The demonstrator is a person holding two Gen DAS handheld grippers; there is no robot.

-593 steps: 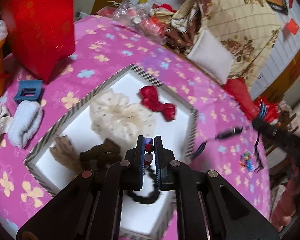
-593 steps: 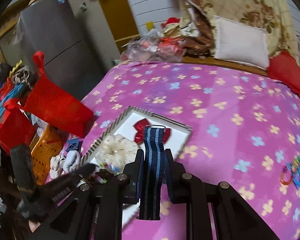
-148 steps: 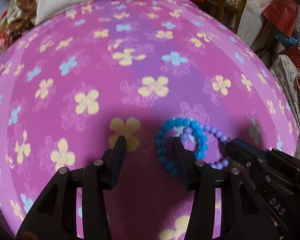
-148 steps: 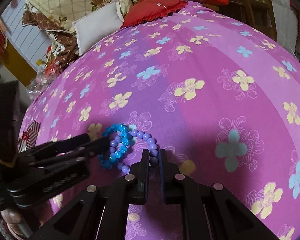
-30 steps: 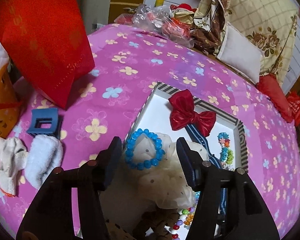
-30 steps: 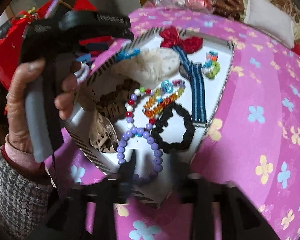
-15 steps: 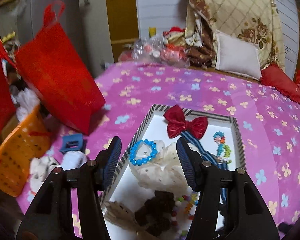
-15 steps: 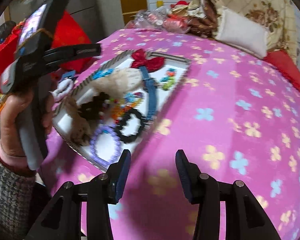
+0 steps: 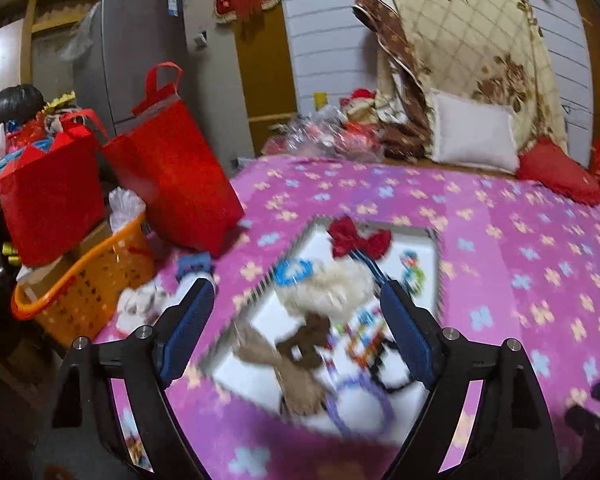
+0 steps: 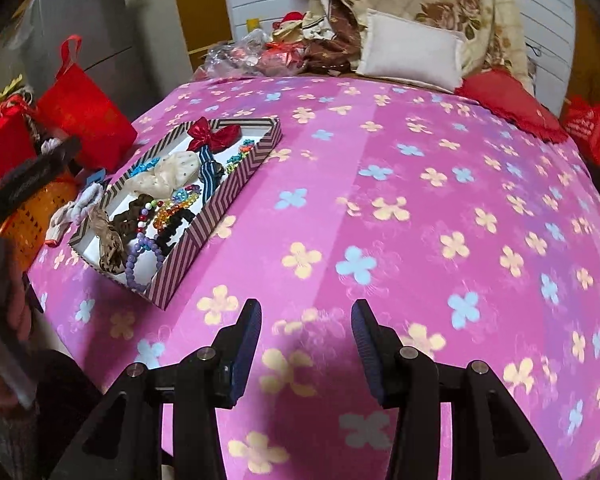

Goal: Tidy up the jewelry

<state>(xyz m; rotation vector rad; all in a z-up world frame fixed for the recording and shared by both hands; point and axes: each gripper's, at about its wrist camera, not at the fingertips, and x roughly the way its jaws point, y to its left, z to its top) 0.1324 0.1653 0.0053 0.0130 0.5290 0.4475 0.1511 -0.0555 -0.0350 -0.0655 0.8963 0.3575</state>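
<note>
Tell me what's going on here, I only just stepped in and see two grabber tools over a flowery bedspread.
A person is sorting jewelry into a striped box on the pink bedspread. The box already holds a red bow, a cream scrunchie, a blue bead bracelet, a purple bead bracelet and other pieces. The left gripper, its jaws just opened wider, holds nothing. The right gripper is open and empty over bare bedspread.

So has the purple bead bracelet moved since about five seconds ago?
Yes. The purple bead bracelet was on the bare pink blanket; now it lies inside the striped box, at its near end.
</note>
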